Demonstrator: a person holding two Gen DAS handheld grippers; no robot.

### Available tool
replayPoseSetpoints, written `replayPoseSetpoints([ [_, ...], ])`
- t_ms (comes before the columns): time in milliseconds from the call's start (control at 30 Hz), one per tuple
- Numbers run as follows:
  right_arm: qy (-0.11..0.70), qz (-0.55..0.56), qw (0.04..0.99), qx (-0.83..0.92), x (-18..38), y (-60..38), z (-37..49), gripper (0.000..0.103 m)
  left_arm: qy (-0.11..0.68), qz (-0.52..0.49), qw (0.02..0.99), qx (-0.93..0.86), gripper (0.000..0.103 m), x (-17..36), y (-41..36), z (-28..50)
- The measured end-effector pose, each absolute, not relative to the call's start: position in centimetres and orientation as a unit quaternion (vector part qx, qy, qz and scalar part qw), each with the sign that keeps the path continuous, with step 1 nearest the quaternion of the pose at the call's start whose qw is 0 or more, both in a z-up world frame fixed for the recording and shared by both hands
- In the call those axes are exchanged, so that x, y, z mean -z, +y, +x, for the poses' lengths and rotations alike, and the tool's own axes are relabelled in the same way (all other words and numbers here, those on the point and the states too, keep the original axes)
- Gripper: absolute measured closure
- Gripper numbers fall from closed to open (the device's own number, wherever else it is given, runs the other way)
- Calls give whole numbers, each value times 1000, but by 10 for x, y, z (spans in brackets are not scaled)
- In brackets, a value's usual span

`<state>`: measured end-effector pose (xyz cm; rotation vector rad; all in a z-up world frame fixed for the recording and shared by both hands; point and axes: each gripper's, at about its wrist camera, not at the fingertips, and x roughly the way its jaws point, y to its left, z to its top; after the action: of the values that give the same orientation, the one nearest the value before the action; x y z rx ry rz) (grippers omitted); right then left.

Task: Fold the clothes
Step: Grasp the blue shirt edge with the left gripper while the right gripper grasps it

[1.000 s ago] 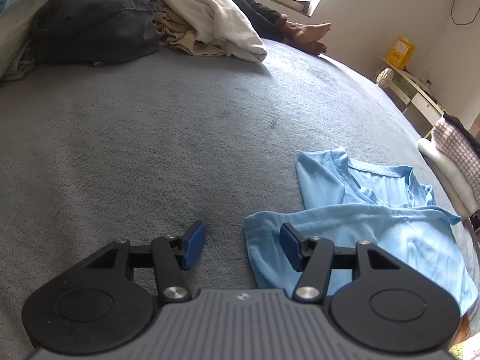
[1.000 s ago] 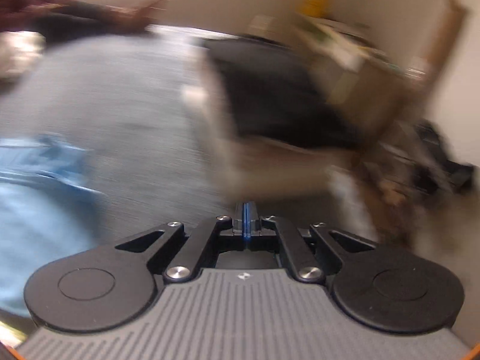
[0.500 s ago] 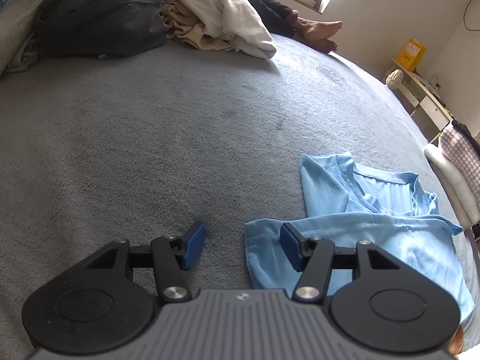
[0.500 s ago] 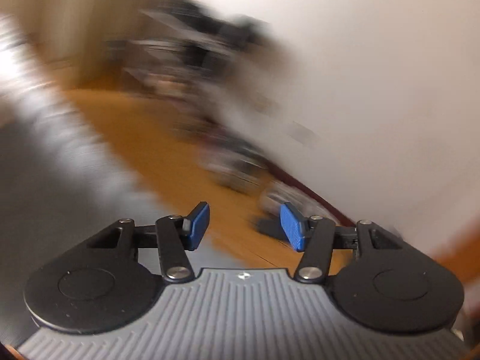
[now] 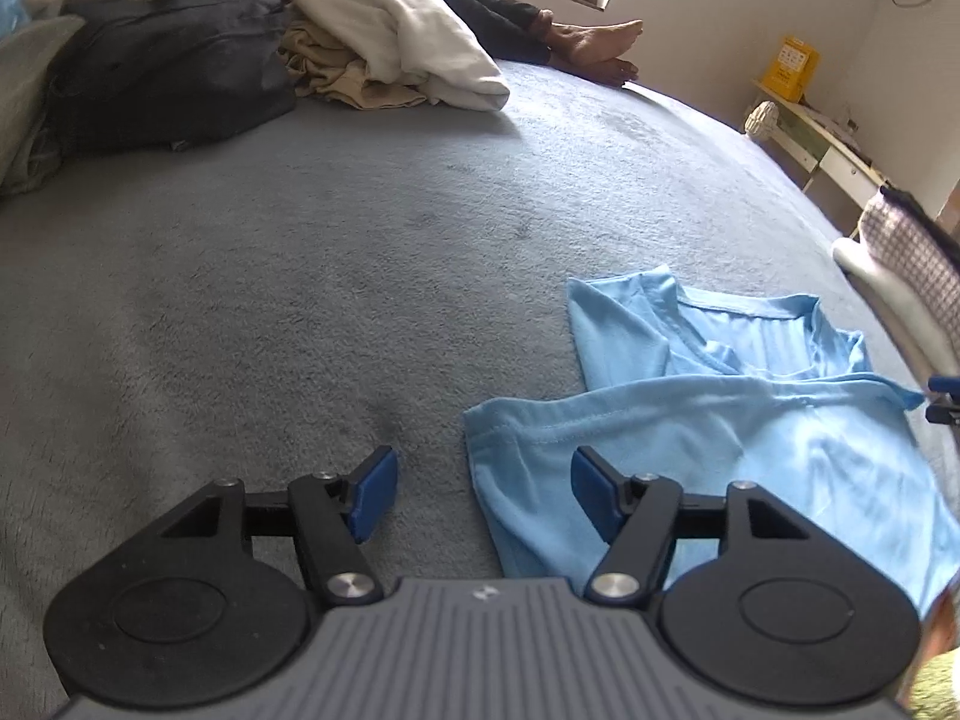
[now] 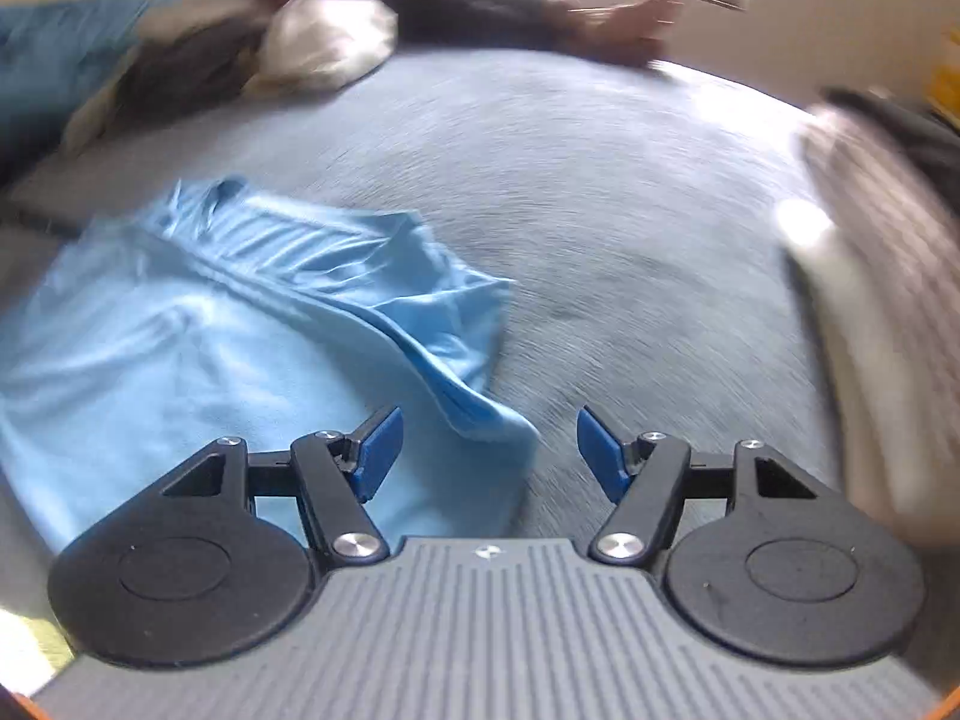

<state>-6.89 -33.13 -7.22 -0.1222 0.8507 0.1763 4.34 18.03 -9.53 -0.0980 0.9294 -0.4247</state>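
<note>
Light-blue shirt [image 5: 708, 420] lies rumpled on our grey blanket [image 5: 300, 270] while both our grippers, left [image 5: 483, 495] and right [image 6: 489, 450], are opening over its corners, gripping nothing.

light blue shirt [image 5: 708, 420] on grey blanket [image 5: 300, 252] — left gripper [image 5: 483, 483] jaws opening over its corner.

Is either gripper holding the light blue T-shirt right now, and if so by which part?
Neither holds it. The left gripper is opening over the light blue T-shirt's near corner; the right gripper is opening over the opposite corner. No pads press cloth.
</note>
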Motion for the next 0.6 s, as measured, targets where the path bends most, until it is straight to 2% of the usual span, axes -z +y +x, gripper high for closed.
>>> replayPoseSetpoints([
  [67, 424, -68, 898, -94, 80, -327, -55, 39, 441, -48, 871, 209, 49, 97, 178, 47],
  [133, 433, -75, 893, -103, 81, -320, -52, 39, 441, -44, 868, 223, 61, 99, 176, 52],
  [267, 438, -79, 888, -113, 87, -317, -44, 39, 434, -20, 867, 245, 69, 102, 170, 54],
  [367, 441, -66, 887, -122, 90, -321, -40, 44, 426, -14, 868, 255, 86, 104, 165, 50],
  [400, 441, -65, 886, -123, 92, -320, -38, 55, 421, -8, 870, 258, 93, 104, 162, 48],
  [433, 442, -67, 886, -123, 94, -320, -37, 64, 413, 4, 873, 258, 95, 103, 158, 45],
  [467, 443, -69, 885, -123, 95, -319, -36, 83, 405, 16, 877, 258, 96, 101, 155, 41],
  [500, 442, -71, 886, -122, 97, -319, -35, 93, 394, 27, 882, 258, 97, 98, 152, 37],
  [600, 429, -70, 893, -119, 93, -319, -37, 101, 369, 30, 894, 252, 98, 86, 150, 28],
])
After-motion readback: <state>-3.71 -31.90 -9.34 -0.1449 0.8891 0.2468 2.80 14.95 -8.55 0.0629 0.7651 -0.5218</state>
